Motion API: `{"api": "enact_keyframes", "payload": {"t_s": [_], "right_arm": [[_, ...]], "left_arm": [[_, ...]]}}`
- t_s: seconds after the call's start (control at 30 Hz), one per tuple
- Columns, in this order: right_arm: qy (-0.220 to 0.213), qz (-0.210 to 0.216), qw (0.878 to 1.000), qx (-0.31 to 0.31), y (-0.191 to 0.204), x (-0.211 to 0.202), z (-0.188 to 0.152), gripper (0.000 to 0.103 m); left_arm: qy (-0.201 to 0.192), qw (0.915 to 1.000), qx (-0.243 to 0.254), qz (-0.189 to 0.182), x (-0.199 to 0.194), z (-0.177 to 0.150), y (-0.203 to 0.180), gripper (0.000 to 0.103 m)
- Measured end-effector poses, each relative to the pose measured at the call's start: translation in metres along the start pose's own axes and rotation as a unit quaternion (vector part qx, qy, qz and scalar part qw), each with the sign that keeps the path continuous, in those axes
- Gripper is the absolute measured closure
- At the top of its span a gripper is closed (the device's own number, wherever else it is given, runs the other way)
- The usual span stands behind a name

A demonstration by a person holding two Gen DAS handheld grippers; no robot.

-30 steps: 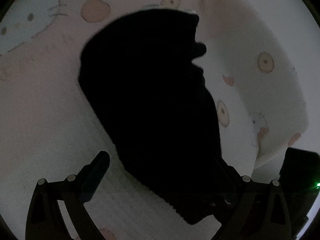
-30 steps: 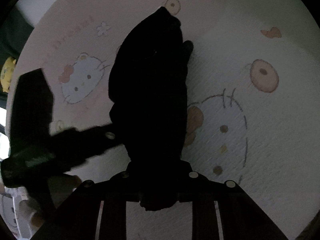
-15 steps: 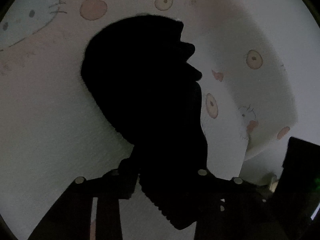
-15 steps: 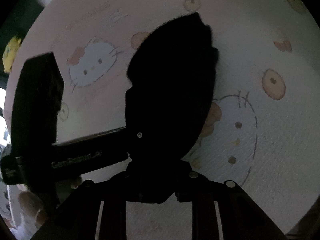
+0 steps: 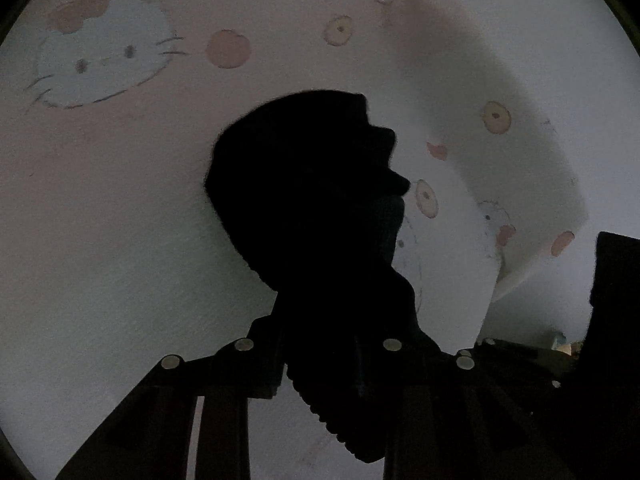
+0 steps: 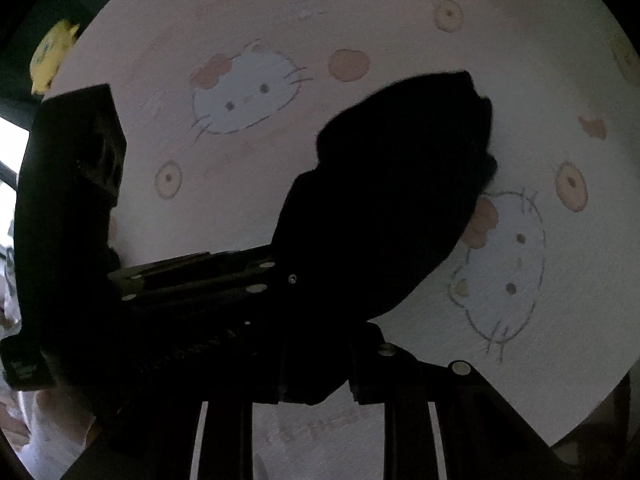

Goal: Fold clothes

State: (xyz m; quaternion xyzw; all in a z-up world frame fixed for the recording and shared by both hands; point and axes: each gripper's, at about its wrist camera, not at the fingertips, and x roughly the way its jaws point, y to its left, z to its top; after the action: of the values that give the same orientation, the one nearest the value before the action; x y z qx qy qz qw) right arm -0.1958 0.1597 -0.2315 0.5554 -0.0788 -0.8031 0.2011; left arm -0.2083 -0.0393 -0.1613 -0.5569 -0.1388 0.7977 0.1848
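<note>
A black garment (image 5: 304, 184) hangs bunched over a pink cat-print bedsheet (image 5: 100, 240). My left gripper (image 5: 320, 360) grips its ribbed lower edge, jaws still closing, cloth pressed between the pads. In the right wrist view the same black garment (image 6: 400, 180) hangs from my right gripper (image 6: 316, 376), which is shut on another part of it. The left gripper's body (image 6: 180, 280) is close on the left in that view. The fingertips of both are hidden by the dark cloth.
The bedsheet (image 6: 240, 20) spreads under both grippers. A raised white fold of bedding (image 5: 520, 160) lies to the right in the left wrist view. A yellow plush toy (image 6: 52, 52) sits past the bed's far left edge.
The left jaws went from wide open to closed on the garment's edge. Both grippers rose and drew closer, lifting the garment off the sheet.
</note>
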Motion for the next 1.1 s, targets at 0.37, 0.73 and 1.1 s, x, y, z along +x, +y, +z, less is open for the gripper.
{"api": "enact_keyframes", "payload": {"t_s": [0.37, 0.73, 1.1], "right_arm": [[0.02, 0.004, 0.999, -0.039, 0.063, 0.005, 0.006, 0.082], [0.058, -0.004, 0.995, -0.083, 0.103, 0.012, -0.017, 0.082], [0.08, -0.078, 0.989, -0.099, 0.112, 0.018, -0.009, 0.048]], "left_arm": [[-0.03, 0.998, -0.053, 0.019, -0.06, -0.025, 0.047, 0.08], [-0.019, 0.9962, -0.052, 0.067, -0.086, -0.05, 0.063, 0.08], [-0.028, 0.9903, -0.078, 0.112, -0.104, -0.055, 0.086, 0.08]]}}
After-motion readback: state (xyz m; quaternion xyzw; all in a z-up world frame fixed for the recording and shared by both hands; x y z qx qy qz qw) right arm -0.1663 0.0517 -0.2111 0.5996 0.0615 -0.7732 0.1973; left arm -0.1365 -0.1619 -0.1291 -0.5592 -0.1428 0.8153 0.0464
